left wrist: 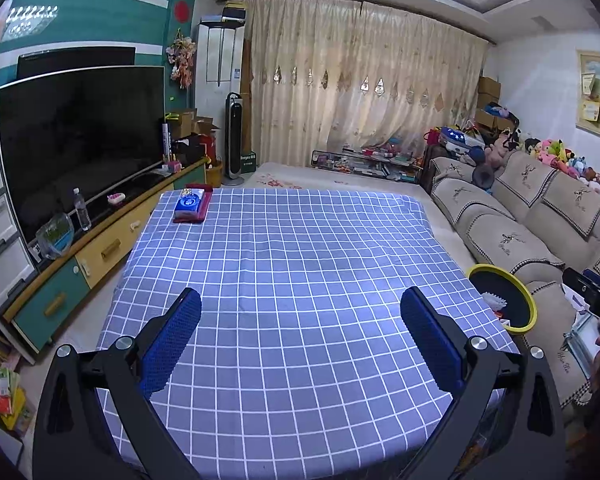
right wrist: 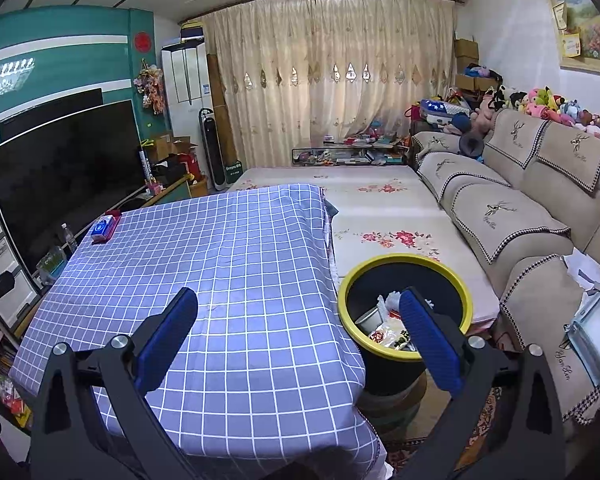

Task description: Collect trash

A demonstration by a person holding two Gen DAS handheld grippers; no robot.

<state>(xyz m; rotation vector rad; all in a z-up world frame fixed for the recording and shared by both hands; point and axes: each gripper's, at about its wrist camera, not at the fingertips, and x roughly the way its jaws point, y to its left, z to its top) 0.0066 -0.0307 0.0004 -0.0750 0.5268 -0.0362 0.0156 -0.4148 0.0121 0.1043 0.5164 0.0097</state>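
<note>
A black trash bin with a yellow rim (right wrist: 404, 312) stands off the table's right edge and holds wrappers and white paper (right wrist: 384, 330). It shows partly in the left wrist view (left wrist: 504, 300). My left gripper (left wrist: 300, 308) is open and empty above the blue checked tablecloth (left wrist: 292, 264). My right gripper (right wrist: 298, 308) is open and empty over the table's near right corner; its right finger (right wrist: 428, 340) overlaps the bin. A blue tissue pack on a red tray (left wrist: 192, 203) lies at the far left corner, also in the right wrist view (right wrist: 104, 229).
A TV (left wrist: 80, 140) on a low cabinet (left wrist: 100, 248) runs along the left. A beige sofa (right wrist: 520, 208) lines the right, with plush toys (right wrist: 548, 106) on its back. A floral mat (right wrist: 384, 216) lies beyond the table. Curtains (left wrist: 360, 92) cover the far wall.
</note>
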